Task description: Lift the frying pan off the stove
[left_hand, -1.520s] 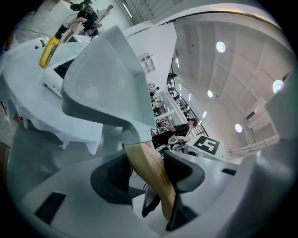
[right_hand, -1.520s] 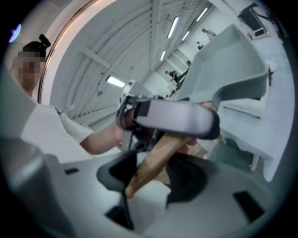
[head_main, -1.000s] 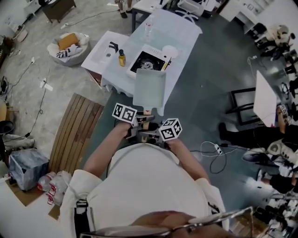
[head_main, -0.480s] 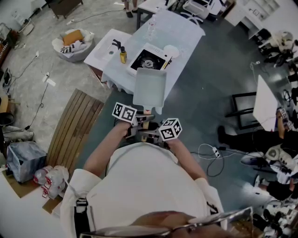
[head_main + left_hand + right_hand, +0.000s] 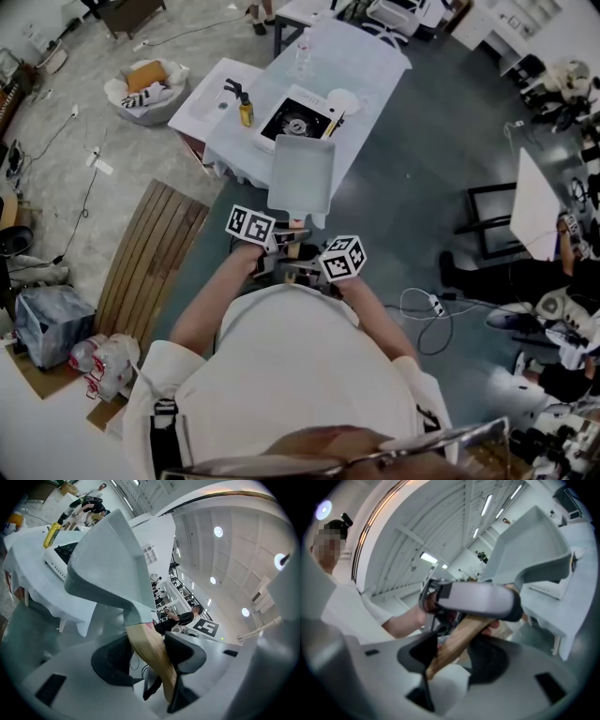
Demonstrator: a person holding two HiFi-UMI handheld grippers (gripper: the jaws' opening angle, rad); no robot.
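1. Holds the frying pan (image 5: 302, 175) in the air just ahead of both grippers, apparently clear of the stove (image 5: 298, 122), which sits on the table (image 5: 361, 66) farther ahead and lower down. Counts, by that reading, as the lift essentially done.
2. Clamps the left gripper (image 5: 150, 654) on the pan's wooden handle (image 5: 140, 637), one pad pressing each side, with the grey pan body rising ahead and up-left of the jaws.
3. Clamps the right gripper (image 5: 453, 654) on the same handle, just behind the left one's hold, with the left gripper crossing directly ahead of its jaws.
4. Carries both forearms bent and close to the chest, grippers side by side and nearly touching, handle pointing back toward the body.
5. Leaves little: perhaps only carrying the pan away or setting it down somewhere; cannot tell where.
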